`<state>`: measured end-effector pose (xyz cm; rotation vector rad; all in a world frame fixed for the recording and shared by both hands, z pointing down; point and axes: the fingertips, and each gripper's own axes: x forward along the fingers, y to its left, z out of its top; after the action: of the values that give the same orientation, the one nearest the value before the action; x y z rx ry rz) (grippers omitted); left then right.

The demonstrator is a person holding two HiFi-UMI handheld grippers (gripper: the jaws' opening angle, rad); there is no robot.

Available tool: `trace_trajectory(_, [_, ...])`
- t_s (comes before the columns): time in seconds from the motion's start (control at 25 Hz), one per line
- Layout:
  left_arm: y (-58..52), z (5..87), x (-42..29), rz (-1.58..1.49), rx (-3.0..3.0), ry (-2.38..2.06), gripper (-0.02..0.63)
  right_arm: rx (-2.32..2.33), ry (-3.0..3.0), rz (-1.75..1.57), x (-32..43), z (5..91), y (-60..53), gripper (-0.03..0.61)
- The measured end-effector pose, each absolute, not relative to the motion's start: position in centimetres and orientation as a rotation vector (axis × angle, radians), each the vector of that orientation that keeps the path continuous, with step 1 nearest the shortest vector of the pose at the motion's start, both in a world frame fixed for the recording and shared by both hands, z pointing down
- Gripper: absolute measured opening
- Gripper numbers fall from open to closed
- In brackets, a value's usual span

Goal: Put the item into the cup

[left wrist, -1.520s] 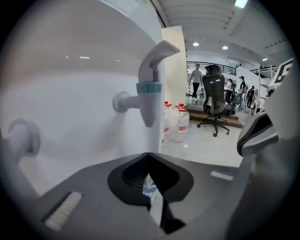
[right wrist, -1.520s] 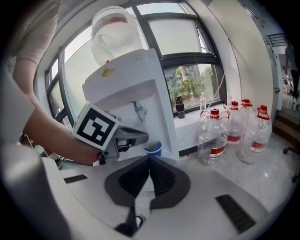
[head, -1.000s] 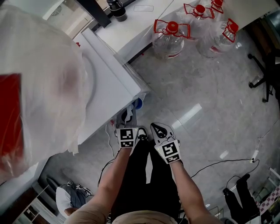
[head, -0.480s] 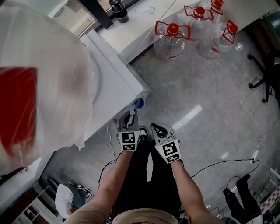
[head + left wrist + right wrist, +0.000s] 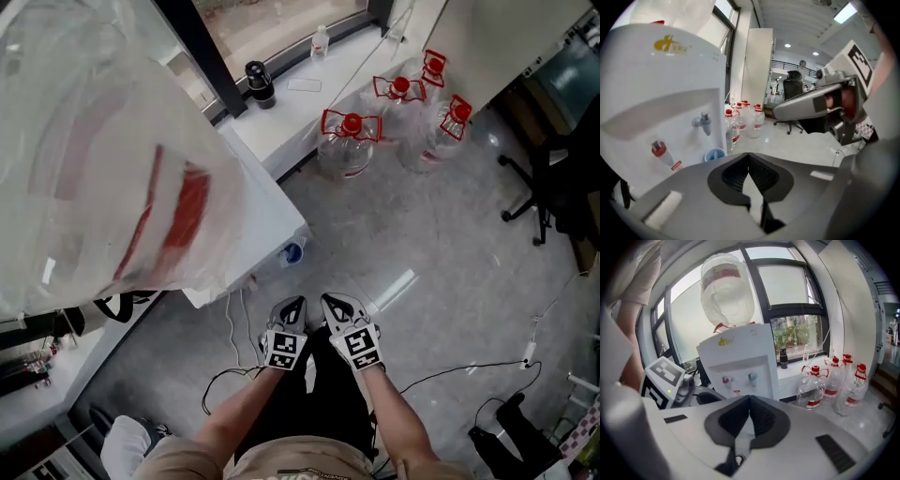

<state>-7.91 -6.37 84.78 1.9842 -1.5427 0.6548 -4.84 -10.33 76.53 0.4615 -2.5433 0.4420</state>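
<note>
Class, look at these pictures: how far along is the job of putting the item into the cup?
Done: nothing visible. In hand: nothing; the left claw and right claw are both shut and empty, held side by side before the water dispenser. To do: everything. No item shows; a small blue container at the dispenser's foot may be the cup.

Glossy polished floor [image 5: 441, 244], clear plastic bottles [image 5: 345, 150], smooth white plastic dispenser [image 5: 740, 357]

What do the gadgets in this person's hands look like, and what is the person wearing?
The left gripper and right gripper are grey, rounded shells with black ribbed pads, each topped by a cube of black-and-white square markers. The forearms are bare and the trousers black.
</note>
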Motion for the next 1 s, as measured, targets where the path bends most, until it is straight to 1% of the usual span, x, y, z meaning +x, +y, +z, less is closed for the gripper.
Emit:
trace_trajectory(0.2, [-5.9,77.4,-6.3,0.644,2.130,-1.474,0.009,0.489,-2.573,0.397,-3.8,70.8,-10.5,0.011])
trace_trajectory(0.4, [-5.7,68.0,-9.0,0.586,2.153,-1.582,0.009,0.503,-2.613,0.412,-3.8,64.3,-9.5,0.011])
trace_trajectory(0.6, [-6.7,61.8,-11.5,0.498,2.159,-1.661,0.009,0.483,-2.642,0.261,-4.9,58.6,-9.3,0.011])
trace_trajectory(0.84, [-8.3,53.1,-12.8,0.390,2.225,-1.751,0.009,0.540,-2.730,0.223,-6.0,51.0,-10.7,0.011])
trace_trajectory(1.0, [-9.3,47.3,-13.7,0.322,2.275,-1.823,0.009,0.589,-2.780,0.076,-6.3,45.8,-11.7,0.011])
